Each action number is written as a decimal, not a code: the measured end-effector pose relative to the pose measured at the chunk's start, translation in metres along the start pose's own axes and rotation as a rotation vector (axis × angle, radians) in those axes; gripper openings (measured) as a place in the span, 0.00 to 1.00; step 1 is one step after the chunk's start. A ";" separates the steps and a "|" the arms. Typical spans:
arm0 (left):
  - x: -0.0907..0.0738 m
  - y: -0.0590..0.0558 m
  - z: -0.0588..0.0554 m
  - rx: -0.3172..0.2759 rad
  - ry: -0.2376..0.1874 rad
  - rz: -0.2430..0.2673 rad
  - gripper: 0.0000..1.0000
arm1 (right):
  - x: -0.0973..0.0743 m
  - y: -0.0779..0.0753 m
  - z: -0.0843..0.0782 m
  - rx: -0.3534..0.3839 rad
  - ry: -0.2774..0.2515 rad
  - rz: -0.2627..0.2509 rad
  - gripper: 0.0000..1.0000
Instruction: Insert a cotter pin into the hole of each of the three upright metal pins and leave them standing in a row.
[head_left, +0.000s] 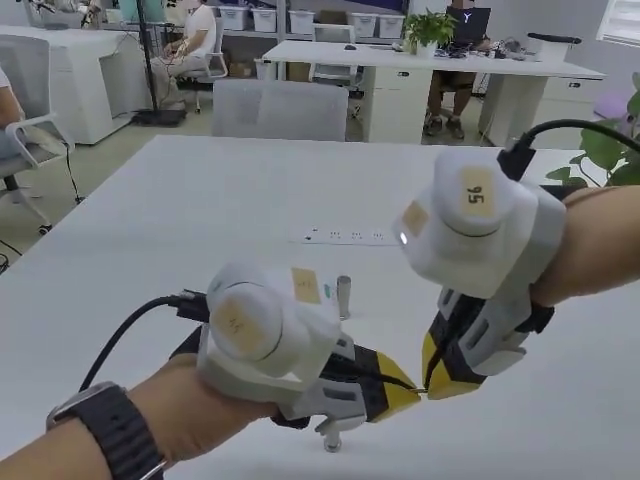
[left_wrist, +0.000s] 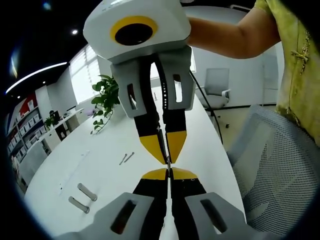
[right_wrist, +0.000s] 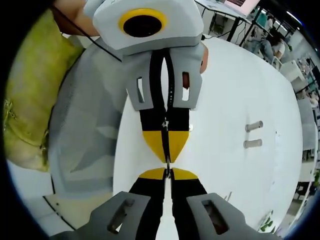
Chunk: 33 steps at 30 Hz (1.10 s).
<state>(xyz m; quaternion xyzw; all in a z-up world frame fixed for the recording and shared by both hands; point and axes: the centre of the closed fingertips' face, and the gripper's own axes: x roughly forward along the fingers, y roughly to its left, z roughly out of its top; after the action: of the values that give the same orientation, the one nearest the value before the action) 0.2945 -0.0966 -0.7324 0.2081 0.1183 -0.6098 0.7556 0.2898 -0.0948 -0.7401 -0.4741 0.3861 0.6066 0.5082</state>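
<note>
In the head view one pin (head_left: 344, 297) stands upright on the counter (head_left: 200, 200), at 11 o'clock from the left claw (head_left: 408, 393) and just beyond that gripper's white housing. A power strip (head_left: 345, 237) lies farther out at 12 o'clock. The housing covers the counter right around the pin's foot.

The gripper views show more. The left gripper view has two pins (left_wrist: 87, 191) side by side at 8 o'clock, and the right gripper view has the same pair of pins (right_wrist: 254, 126) at 3 o'clock. They are plain grey cylinders, close together but apart (both views are rolled, so I cannot tell there whether they stand upright). The left gripper view also shows two loose cotters (left_wrist: 126, 158) lying together on the counter at 9 o'clock from the tips, and a plant (left_wrist: 105, 97) at 10 o'clock.

The right claw (head_left: 436, 384) meets the left one tip to tip. Each is pinched narrow, yellow tips almost closed, on a hair-thin bright sliver bridging them, probably a cotter (left_wrist: 169, 161). The tips cover most of it, and in the head view it is too small to make out.
</note>
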 end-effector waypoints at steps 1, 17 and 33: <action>0.000 0.000 0.000 0.003 0.002 0.001 0.00 | 0.000 0.000 0.000 -0.005 -0.002 -0.001 0.05; -0.005 0.006 -0.003 -0.088 -0.005 0.016 0.00 | -0.001 -0.004 -0.006 -0.038 -0.029 -0.064 0.10; -0.006 0.007 0.001 -0.179 -0.035 0.007 0.00 | -0.002 -0.008 0.000 -0.060 -0.045 -0.093 0.05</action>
<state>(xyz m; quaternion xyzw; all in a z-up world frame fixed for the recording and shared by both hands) 0.2997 -0.0901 -0.7280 0.1296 0.1582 -0.5976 0.7752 0.2982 -0.0942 -0.7383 -0.4928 0.3339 0.6038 0.5301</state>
